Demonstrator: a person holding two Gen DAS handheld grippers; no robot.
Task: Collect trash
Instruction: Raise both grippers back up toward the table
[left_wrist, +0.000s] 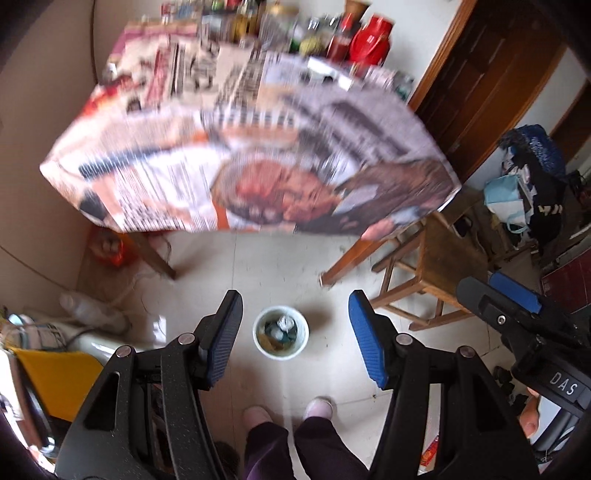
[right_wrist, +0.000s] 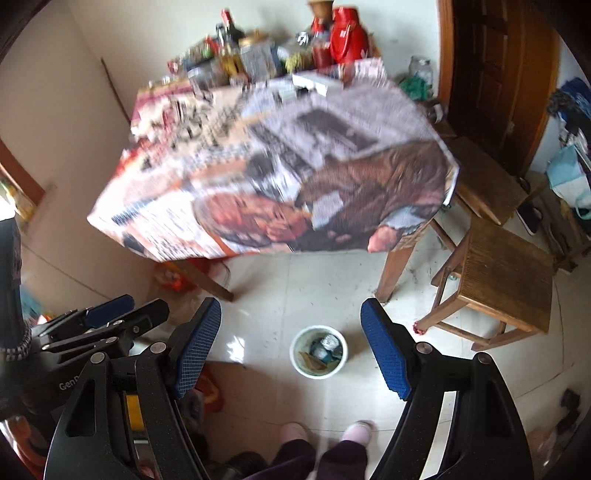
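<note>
A small white bin (left_wrist: 280, 336) stands on the tiled floor well below both grippers, with crumpled foil and teal and yellow scraps inside; the right wrist view shows the same bin (right_wrist: 318, 350). My left gripper (left_wrist: 293, 306) hangs high above it, open, nothing between its blue pads. My right gripper (right_wrist: 290, 314) is likewise open and empty. Each gripper shows in the other's view: the right one (left_wrist: 517, 299) at the right edge, the left one (right_wrist: 110, 314) at the left. The picture is blurred.
A table (right_wrist: 280, 162) covered in newspaper fills the upper part, with bottles, jars and a red thermos (right_wrist: 347, 33) at its far side. Wooden stools (right_wrist: 506, 277) stand to the right. The person's feet (left_wrist: 288, 410) are just behind the bin. Bags and clutter line the left wall.
</note>
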